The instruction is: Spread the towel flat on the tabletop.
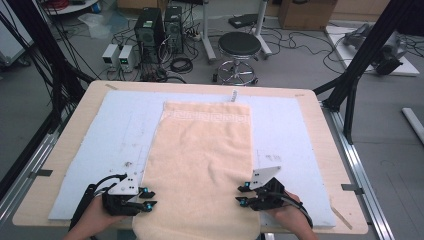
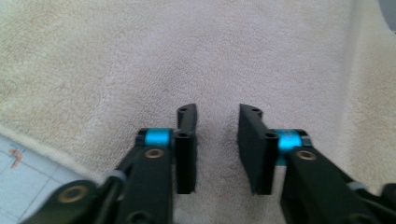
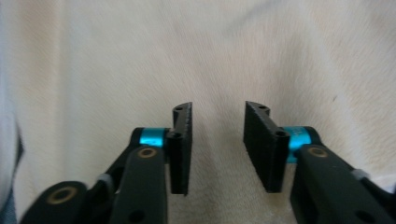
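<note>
The left gripper (image 1: 148, 198), black with blue-tipped jaws, sits at the left edge of a long cream terry towel (image 1: 200, 160), near that towel's front end. In the left gripper view its jaws stand apart over the pile (image 2: 140, 60), holding nothing. The towel lies lengthwise on a pale blue foam mat (image 1: 120, 130) that covers a light wooden table (image 1: 320, 125), its patterned border at the far end and its near end draping over the table's front edge. The right gripper (image 1: 242, 194) sits at the towel's right edge, jaws likewise parted and empty above the cloth (image 3: 261, 56).
</note>
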